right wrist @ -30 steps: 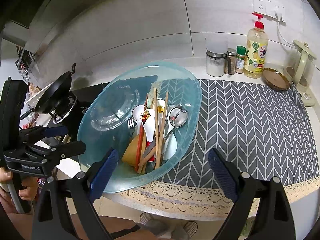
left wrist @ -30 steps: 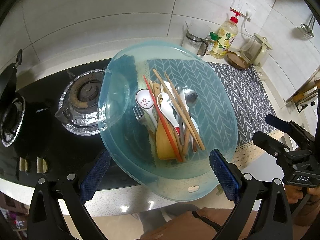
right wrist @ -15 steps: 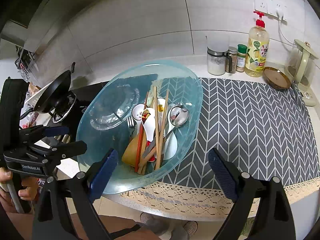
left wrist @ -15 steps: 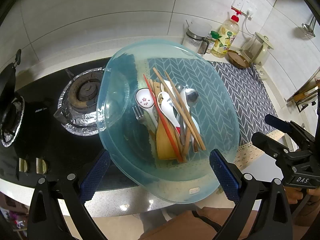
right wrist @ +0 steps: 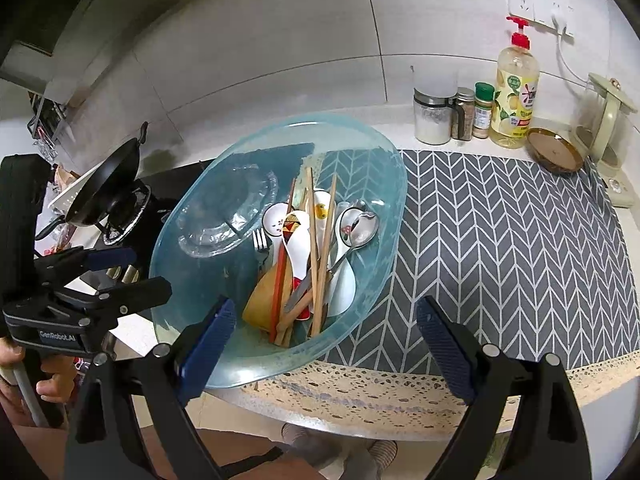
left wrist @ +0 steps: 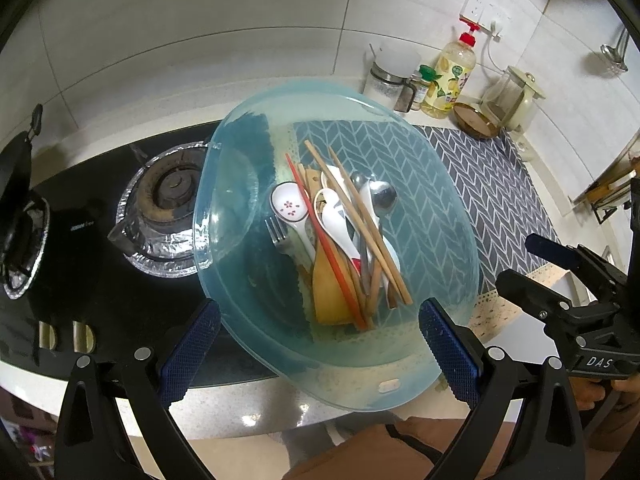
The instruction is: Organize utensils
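Left wrist view first: my left gripper (left wrist: 318, 342) hangs with its blue pads spread wide and nothing between them, just short of the near rim of the translucent blue basin (left wrist: 448, 248). That basin is my landmark. It sits on the counter edge, half over the black gas stove (left wrist: 80, 264) and half over the grey chevron mat (left wrist: 500, 200). Inside it, heaped toward the near side, lie the utensils: a pair of wooden chopsticks (left wrist: 360, 220), a red chopstick (left wrist: 320, 236), a white ceramic spoon with red flowers (left wrist: 286, 204), a metal spoon (left wrist: 382, 196), a fork (left wrist: 278, 234) and a wooden spatula (left wrist: 328, 292) (all overlapping, so I cannot sort the lower ones). Left of the basin is the foil-lined burner (left wrist: 168, 208). Behind it, by the wall, stand a dish soap bottle (left wrist: 450, 76) and a glass jar (left wrist: 386, 78).

From the right wrist view, my right gripper (right wrist: 324, 340) is likewise wide apart and empty, near the basin's front rim.
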Demonstrator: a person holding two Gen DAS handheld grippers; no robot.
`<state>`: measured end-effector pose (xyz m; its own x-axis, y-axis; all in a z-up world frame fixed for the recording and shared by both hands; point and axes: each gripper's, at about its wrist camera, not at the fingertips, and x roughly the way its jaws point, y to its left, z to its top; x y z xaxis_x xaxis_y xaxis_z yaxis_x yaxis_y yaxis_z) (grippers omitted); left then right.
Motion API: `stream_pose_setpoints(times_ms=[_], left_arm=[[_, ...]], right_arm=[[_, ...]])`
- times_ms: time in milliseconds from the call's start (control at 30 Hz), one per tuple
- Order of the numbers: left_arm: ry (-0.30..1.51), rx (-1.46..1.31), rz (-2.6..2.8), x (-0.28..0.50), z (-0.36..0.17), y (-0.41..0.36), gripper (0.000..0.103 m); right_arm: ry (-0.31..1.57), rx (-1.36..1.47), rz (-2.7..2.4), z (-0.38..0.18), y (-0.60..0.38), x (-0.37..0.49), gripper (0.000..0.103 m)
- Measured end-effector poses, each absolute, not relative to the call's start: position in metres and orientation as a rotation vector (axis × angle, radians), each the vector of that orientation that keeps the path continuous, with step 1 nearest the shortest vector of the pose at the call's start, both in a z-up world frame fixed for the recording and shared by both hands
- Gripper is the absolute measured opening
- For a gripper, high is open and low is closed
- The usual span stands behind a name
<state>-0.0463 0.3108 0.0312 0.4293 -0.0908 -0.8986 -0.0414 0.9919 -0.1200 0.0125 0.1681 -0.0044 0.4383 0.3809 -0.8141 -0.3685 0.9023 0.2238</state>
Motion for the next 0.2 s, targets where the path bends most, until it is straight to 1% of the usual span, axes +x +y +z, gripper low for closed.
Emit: stream_pose_setpoints(times_ms=[200], left_arm=[[1.145,-0.137,-0.032,-0.0455,0.0304,0.3118,0.099]], right_arm=[[1.015,0.013,0.459,-0.0028,0.1690,0.0131,0.089]])
